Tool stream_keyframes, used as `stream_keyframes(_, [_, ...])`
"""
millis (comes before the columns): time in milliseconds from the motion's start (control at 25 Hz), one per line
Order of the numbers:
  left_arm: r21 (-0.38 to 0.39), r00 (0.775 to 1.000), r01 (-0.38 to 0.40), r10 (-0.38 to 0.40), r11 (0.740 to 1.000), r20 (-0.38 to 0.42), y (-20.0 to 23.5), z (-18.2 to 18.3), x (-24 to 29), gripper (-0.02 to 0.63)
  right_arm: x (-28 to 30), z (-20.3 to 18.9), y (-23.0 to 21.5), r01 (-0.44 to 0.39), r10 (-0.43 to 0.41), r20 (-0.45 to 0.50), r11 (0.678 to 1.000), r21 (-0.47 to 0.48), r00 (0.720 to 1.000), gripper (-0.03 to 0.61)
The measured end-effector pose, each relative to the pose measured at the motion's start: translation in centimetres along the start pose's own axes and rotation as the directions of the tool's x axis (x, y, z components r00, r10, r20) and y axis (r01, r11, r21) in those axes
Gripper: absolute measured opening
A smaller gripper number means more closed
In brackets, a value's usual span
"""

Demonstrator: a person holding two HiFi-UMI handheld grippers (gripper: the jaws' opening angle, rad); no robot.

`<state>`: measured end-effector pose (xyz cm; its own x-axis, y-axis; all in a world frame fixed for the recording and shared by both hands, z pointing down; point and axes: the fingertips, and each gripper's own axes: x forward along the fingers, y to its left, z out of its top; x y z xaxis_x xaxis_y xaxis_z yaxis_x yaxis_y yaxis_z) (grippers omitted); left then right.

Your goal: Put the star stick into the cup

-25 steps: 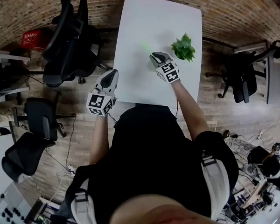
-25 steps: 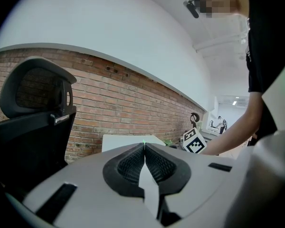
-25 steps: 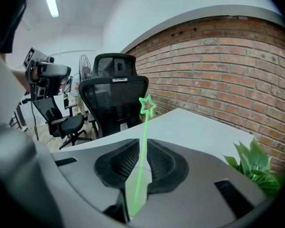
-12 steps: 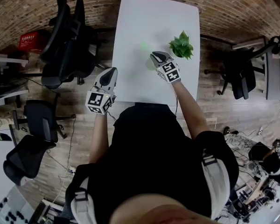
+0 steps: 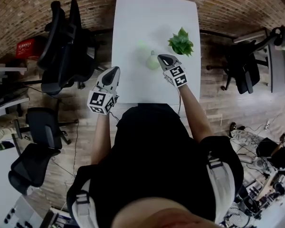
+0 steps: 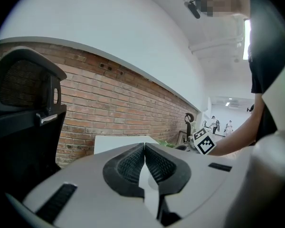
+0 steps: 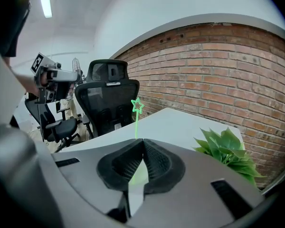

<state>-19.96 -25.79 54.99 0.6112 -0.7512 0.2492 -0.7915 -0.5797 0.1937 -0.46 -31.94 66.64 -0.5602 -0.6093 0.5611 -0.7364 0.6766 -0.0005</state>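
Green star-topped stick [image 7: 136, 124] stands upright in the pale green cup [image 5: 153, 61]. Its long axis is close to vertical, with the star end up and the lower end down inside the cup. In the right gripper view the thin stem rises straight from just beyond my jaw tips, and the outlined star shows against a black mesh office chair [image 7: 107, 96]. The cup sits on the white bench [image 5: 133, 18], about mid-width and toward the near half. A small leafy green potted plant [image 5: 180, 42] stands near it, farther back and to the right.

My right gripper [image 7: 143, 140] hovers just beside the cup on its right, jaws closed tip to tip. The cup's pale green shows through the gap lower down between the pads, and I see nothing clamped there.

My left gripper [image 6: 145, 144] hangs at the near left corner of the bench, well apart from the cup. Its jaws are pressed together with nothing in them, and it is aimed toward the red brick wall [image 6: 128, 99].
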Motion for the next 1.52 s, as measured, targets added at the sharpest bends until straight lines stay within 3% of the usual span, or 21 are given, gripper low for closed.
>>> stream_keyframes(680, [0.067, 0.993, 0.121, -0.120, 0.990, -0.021, -2.2, 1.3, 2.2, 0.021, -5.4, -0.3, 0.1, 0.104, -0.104, 0.015, 0.995, 0.004, 0.994, -0.002])
stream_keyframes(960, [0.062, 0.992, 0.128, -0.128, 0.990, -0.007, -4.1, 1.6, 2.2, 0.021, -8.2, -1.0, 0.1, 0.122, -0.122, 0.023, 0.992, 0.012, 0.992, -0.002])
stream_keyframes(1520, [0.039, 0.992, 0.123, -0.122, 0.992, -0.021, -4.2, 0.6, 2.0, 0.021, -8.5, -1.7, 1.1, 0.109, -0.109, -0.015, 0.994, -0.018, 0.994, -0.003])
